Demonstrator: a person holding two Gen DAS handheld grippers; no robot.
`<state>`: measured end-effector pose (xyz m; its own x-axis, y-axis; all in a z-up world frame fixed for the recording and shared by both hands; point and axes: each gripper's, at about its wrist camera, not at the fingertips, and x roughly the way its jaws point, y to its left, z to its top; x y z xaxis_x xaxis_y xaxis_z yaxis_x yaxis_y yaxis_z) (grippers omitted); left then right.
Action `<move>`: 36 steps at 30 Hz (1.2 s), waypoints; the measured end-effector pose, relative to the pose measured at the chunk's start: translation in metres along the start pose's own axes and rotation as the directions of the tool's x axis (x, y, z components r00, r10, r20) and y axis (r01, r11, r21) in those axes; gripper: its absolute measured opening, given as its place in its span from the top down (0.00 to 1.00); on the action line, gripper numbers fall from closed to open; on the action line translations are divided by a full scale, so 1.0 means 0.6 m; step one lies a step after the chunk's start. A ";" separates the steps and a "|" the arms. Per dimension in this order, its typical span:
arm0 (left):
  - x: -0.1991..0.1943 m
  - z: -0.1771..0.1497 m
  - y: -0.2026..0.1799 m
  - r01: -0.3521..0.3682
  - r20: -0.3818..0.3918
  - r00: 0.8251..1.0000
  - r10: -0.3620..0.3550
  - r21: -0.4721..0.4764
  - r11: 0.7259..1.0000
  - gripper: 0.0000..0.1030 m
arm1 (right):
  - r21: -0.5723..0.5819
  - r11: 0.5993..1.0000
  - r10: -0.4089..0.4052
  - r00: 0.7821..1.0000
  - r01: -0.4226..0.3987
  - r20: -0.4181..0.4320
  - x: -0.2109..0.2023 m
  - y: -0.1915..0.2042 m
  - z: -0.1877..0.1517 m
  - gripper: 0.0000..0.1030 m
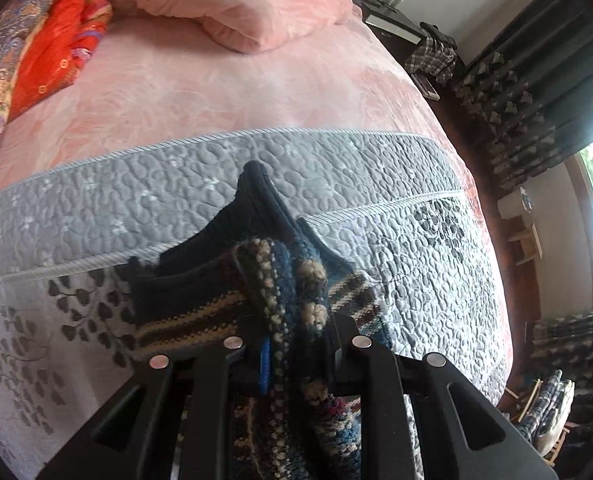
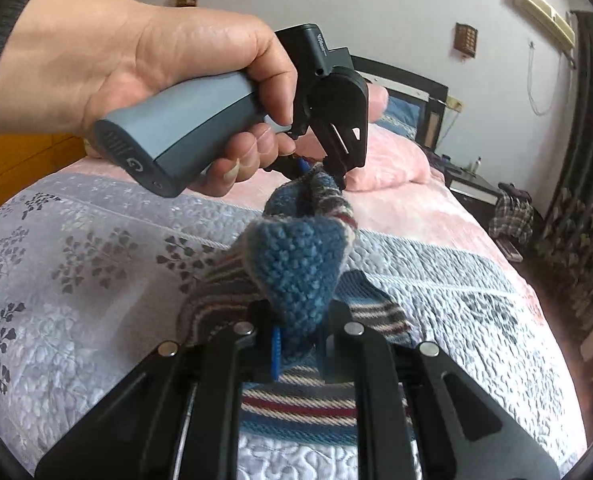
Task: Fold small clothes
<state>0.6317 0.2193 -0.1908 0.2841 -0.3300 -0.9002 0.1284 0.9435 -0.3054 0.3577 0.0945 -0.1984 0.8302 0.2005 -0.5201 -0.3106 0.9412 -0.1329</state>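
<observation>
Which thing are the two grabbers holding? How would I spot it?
Look at the grey quilt across the pink bed. Lifted above it, pinched by the left gripper and the right gripper, is a knitted sock: chunky blue wool with stripes.

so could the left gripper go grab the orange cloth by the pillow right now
Probably not yet: the left gripper is shut on the knitted garment, and the orange cloth lies far across the bed.
</observation>
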 end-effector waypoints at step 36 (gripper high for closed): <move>0.249 -0.050 -0.161 -0.086 0.038 0.996 0.083 0.088 0.992 0.42 | 0.569 0.791 0.388 0.902 -0.223 -0.187 0.131 -0.273 -0.215 0.78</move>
<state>0.6334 0.0797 -0.3053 0.3296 -0.2514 -0.9100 0.1864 0.9622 -0.1983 0.4139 -0.0790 -0.3262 0.5419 0.4957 -0.6787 -0.1671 0.8550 0.4910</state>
